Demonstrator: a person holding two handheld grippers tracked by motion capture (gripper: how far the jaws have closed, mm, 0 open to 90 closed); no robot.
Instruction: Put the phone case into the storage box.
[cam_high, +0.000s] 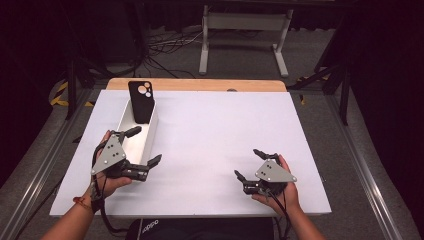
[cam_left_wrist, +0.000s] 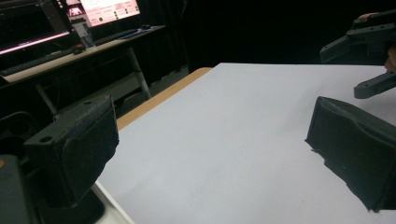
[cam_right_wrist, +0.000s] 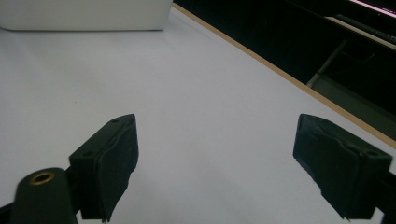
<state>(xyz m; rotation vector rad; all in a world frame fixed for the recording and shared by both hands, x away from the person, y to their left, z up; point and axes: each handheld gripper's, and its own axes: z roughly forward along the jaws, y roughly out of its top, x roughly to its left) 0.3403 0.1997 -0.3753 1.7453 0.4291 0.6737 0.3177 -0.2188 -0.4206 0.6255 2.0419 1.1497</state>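
White table (cam_high: 210, 130) with tray (cam_high: 131, 142) holding upright phone case (cam_high: 140, 101) from above; beside tray, left gripper (cam_high: 145, 148) spread; right gripper (cam_high: 248, 163) spread; monitor (cam_left_wrist: 109, 9) from left gripper view

You hold your left gripper (cam_high: 145, 146) low at the near left with its jaws spread wide, and your right gripper (cam_high: 248, 162) near the front right, jaws likewise wide apart, both hands wrapped underneath.
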